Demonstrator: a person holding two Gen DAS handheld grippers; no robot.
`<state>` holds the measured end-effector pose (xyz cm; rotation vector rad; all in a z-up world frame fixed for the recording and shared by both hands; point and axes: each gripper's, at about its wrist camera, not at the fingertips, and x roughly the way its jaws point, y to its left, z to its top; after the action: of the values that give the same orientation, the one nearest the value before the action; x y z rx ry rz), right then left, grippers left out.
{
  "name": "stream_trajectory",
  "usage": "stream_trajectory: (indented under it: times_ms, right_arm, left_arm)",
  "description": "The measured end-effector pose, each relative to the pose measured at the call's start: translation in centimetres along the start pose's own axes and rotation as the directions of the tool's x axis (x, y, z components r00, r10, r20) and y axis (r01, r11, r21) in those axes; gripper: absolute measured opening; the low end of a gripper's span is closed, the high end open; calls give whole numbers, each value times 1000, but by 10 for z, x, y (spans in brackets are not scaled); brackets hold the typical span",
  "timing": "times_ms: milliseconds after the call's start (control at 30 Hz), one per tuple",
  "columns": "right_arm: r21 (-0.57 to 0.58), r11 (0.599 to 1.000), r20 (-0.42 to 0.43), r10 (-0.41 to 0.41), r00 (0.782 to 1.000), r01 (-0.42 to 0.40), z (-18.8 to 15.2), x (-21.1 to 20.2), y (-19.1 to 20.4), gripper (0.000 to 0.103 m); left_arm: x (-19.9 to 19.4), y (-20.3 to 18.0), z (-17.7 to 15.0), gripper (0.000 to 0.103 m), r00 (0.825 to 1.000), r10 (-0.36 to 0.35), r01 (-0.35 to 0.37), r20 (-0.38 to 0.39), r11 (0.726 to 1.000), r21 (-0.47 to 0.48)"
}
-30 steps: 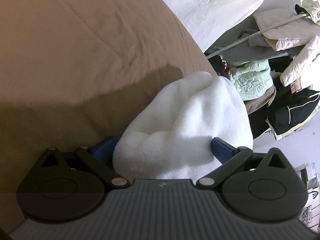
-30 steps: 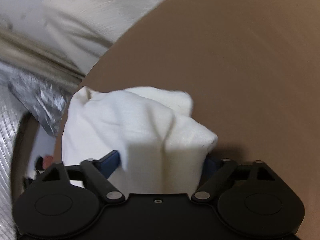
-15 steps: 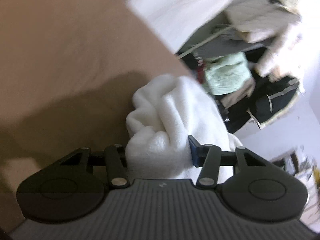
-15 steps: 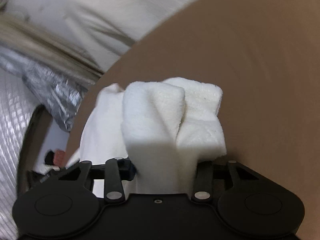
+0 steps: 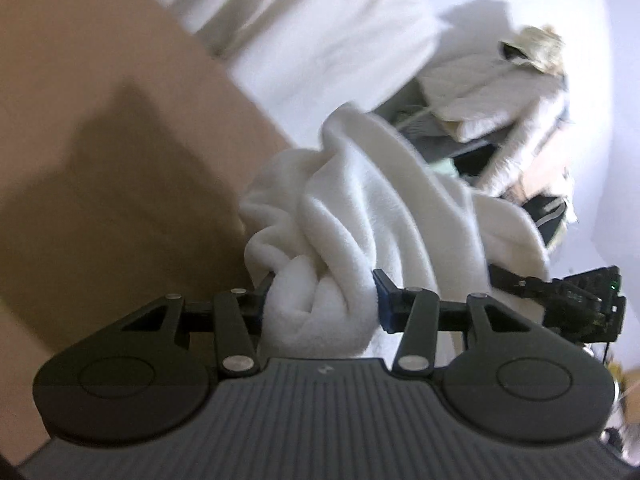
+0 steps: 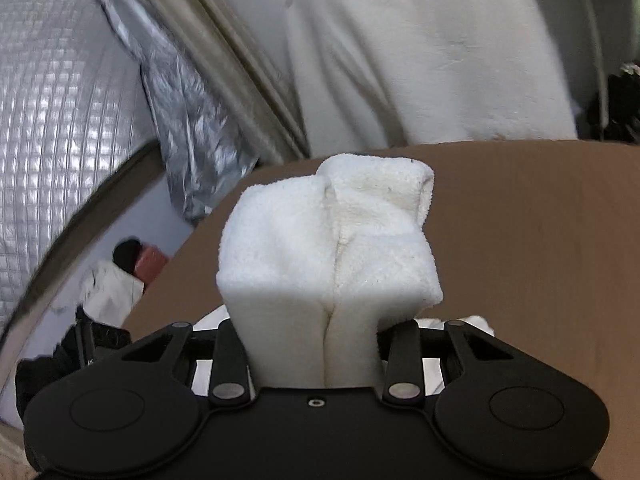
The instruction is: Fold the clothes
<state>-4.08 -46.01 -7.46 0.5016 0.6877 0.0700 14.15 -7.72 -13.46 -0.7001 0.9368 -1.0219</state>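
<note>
A white fleece garment [image 5: 360, 216] is bunched between the fingers of my left gripper [image 5: 320, 292], which is shut on it; the rest of the cloth hangs away to the right above the brown bed sheet [image 5: 100, 120]. My right gripper [image 6: 316, 332] is shut on another thick bunch of the same white garment [image 6: 332, 248], which stands up out of the jaws over the brown sheet [image 6: 520, 240]. The right gripper's body [image 5: 576, 300] shows at the right edge of the left wrist view.
A white duvet or pillow [image 5: 312, 28] lies at the head of the bed and shows too in the right wrist view [image 6: 440, 48]. A heap of clothes [image 5: 512, 96] is piled beside the bed. Silver quilted foil [image 6: 60, 80] covers the left wall.
Both grippers closed on the white garment and lifted it off the sheet. The views have tilted up toward the wall and pillows, and the cloth now hangs between the grippers.
</note>
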Motion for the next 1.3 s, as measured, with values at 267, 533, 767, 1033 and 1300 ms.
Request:
stream_trajectory:
  times_ms: [267, 533, 767, 1033, 1300]
  right_arm:
    - [190, 948, -217, -213, 953, 255, -47, 41, -43, 45]
    - [438, 875, -108, -178, 978, 207, -86, 10, -132, 61]
    - [507, 861, -112, 44, 993, 19, -125, 17, -165, 87]
    - [633, 763, -127, 265, 956, -127, -146, 84, -168, 98]
    - [173, 985, -206, 59, 977, -23, -81, 82, -80, 46]
  left_arm:
    - [40, 8, -6, 58, 965, 247, -242, -86, 968, 66]
    - [45, 26, -4, 80, 959, 275, -278, -70, 960, -44]
    - [66, 63, -12, 90, 984, 119, -146, -130, 966, -215]
    - [89, 72, -31, 64, 979, -56, 2, -197, 964, -267]
    - [73, 25, -17, 50, 995, -14, 10, -101, 999, -38]
